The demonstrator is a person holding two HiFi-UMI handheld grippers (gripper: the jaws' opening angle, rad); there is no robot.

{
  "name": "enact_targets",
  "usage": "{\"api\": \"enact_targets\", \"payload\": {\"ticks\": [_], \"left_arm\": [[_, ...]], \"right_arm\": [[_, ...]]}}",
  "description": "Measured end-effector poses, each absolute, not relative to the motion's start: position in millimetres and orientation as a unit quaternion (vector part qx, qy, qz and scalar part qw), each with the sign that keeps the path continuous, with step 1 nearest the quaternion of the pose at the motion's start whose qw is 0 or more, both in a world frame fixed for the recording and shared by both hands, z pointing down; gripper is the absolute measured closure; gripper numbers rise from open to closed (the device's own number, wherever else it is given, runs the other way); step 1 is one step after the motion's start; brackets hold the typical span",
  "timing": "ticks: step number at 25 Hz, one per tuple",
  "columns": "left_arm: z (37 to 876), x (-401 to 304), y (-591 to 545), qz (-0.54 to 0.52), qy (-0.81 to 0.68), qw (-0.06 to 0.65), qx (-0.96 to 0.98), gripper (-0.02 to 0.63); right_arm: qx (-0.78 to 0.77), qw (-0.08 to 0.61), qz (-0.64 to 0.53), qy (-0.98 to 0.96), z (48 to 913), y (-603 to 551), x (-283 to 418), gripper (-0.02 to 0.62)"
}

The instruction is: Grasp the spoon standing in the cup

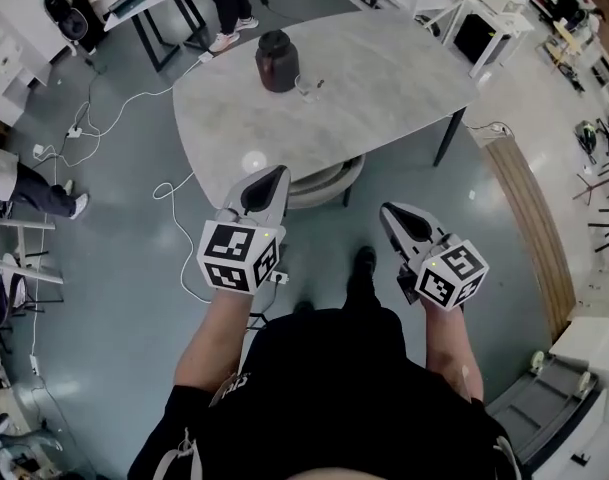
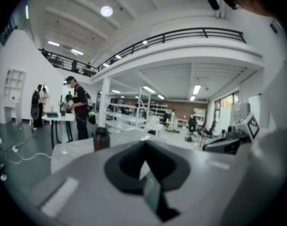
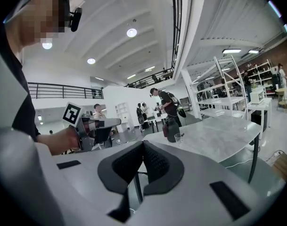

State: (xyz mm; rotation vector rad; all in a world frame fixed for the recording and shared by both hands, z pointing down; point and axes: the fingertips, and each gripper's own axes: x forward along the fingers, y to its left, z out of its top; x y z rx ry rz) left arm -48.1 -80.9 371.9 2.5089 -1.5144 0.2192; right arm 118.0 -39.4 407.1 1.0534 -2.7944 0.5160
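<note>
The grasp has not begun; this reads as the approach step, with both tools held well short of the dark jar that stands on the grey table. The glass cup sits just beside the jar, on the side nearer the person, and the spoon shows only as a thin sliver at the cup's rim, too small to tell how it leans. The left gripper and the right gripper both hang over the floor, well apart from the jar and off the table's near edge, pointing roughly toward it. In each gripper view the jaws stand pressed together at the tips, with nothing between them and nothing touched. The next move probably calls for carrying one gripper forward over the table to the cup beside the jar, parting its jaws on the way, and lining them up on either side of the spoon's handle above the rim.
</note>
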Motion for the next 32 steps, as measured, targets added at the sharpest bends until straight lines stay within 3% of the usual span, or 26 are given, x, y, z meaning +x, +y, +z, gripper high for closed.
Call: {"api": "enact_targets", "payload": {"ticks": [15,32], "left_arm": [[363.9,-3.5,-227.8,0.061,-0.604,0.116,0.786,0.597],[397.0,-82.2,-291.2,0.048,-0.619,0.153,0.768,0.597]], "right_arm": [[0.223,0.087,0.181,-0.954,412.6,-207.4,164.7,0.6],[0.179,0.135,0.183,-0.957,434.5,-300.3,55.1,0.6]]}}
